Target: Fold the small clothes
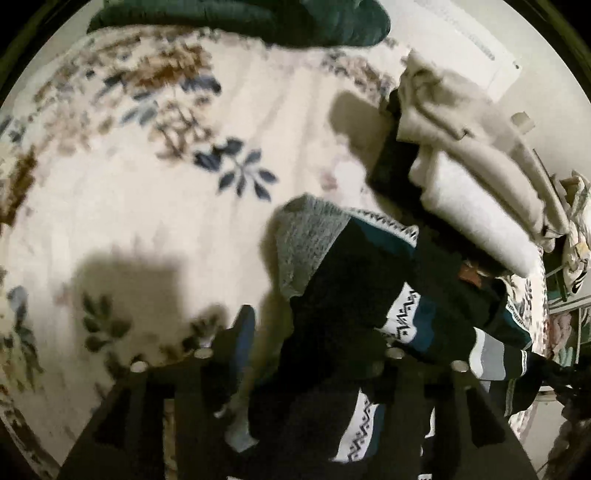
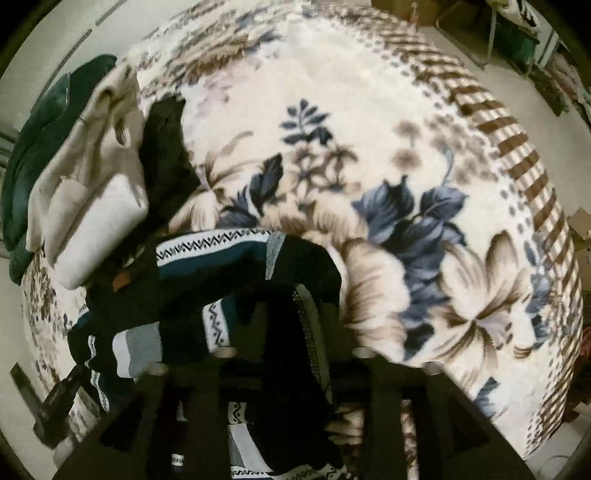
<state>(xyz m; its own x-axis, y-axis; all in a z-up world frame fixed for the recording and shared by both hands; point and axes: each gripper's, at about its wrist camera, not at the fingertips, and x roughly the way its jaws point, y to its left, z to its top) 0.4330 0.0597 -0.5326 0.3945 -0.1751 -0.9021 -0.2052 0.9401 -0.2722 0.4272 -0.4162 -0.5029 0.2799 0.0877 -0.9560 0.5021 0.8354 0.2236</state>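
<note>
A dark patterned sweater point(image 1: 354, 288) with white zigzag bands, teal stripes and a grey part hangs between both grippers above a floral blanket point(image 1: 147, 184). My left gripper point(image 1: 306, 354) is shut on the sweater's dark cloth; its left finger point(image 1: 240, 332) shows bare beside the fabric. In the right wrist view the same sweater point(image 2: 221, 273) stretches to the left, and my right gripper point(image 2: 295, 332) is shut on its dark edge. The left gripper's body shows at the lower left of the right wrist view point(image 2: 59, 398).
A stack of folded cream and white clothes point(image 1: 476, 177) on a black garment lies beside the sweater; it also shows in the right wrist view point(image 2: 92, 173). A dark green cushion point(image 1: 258, 18) lies at the blanket's far edge. Racks and clutter point(image 1: 569, 258) stand off the bed.
</note>
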